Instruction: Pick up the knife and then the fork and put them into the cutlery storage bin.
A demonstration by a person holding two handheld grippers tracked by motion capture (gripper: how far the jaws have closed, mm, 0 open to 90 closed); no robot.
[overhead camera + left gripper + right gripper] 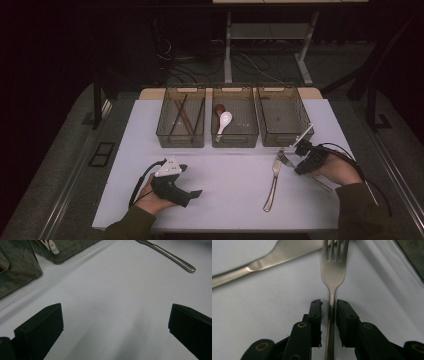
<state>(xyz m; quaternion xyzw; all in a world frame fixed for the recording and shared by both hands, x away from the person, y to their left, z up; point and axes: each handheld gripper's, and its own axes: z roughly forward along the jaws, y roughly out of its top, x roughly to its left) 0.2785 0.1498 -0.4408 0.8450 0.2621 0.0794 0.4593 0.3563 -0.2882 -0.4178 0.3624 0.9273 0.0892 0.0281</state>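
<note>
Lab: dark room, floor cables (250, 62), white test table (225, 200).

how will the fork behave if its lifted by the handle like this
The fork looks like polished metal, so probably stiff but slippery. The right gripper's fingers flank only its thin neck, so it may pivot and droop. Flat-handled, it should not roll.

I can read no lettering, label, brand, number or sign anywhere here: nothing legible on my black grippers, the smoky plastic bins, the steel cutlery or the white table top.
</note>
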